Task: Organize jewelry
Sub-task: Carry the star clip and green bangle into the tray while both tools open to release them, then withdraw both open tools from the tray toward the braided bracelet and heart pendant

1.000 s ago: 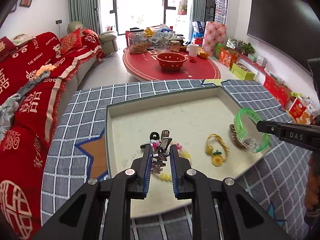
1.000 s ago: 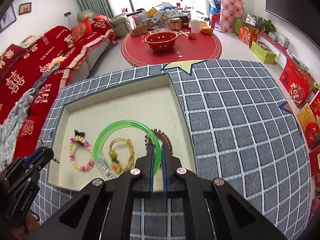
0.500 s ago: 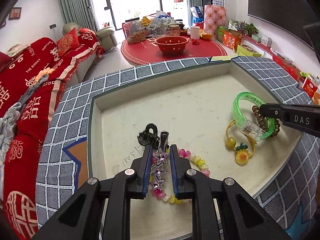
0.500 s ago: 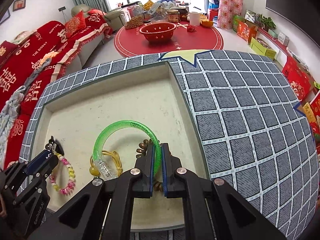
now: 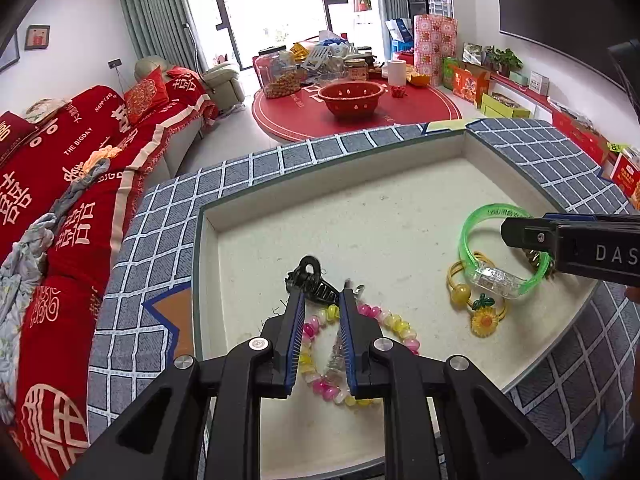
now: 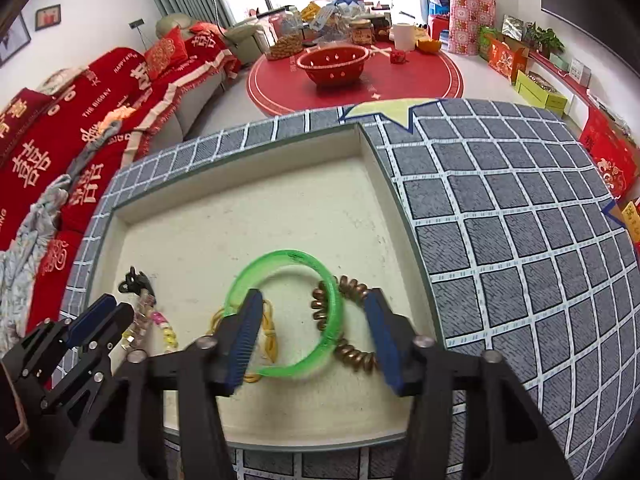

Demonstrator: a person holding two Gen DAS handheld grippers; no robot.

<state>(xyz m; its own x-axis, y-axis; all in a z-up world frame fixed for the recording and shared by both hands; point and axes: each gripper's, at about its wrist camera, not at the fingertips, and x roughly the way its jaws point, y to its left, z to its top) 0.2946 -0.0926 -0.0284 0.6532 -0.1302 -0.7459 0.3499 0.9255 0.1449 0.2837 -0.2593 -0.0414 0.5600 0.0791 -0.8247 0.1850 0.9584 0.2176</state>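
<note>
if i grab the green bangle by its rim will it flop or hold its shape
The green bangle looks like a rigid plastic hoop, so it probably holds its shape. Its glossy surface may slip between the jaws. Being round, it could roll if set on edge in the tray.

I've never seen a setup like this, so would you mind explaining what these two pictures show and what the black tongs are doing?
There is no robot: a person holds a two-finger gripper in each hand, and a fisheye camera on each one looks forward along its fingers. One picture comes from the left gripper, the other from the right gripper.

Both look down into a shallow cream tray on a grey checked cloth. In the tray lie a green bangle, a brown coiled hair tie, a yellow hair tie with a sunflower, a pink and yellow bead bracelet and a black claw clip.

Both grippers are open. The right one straddles the bangle without clamping it; the left sits over the bead bracelet.
</note>
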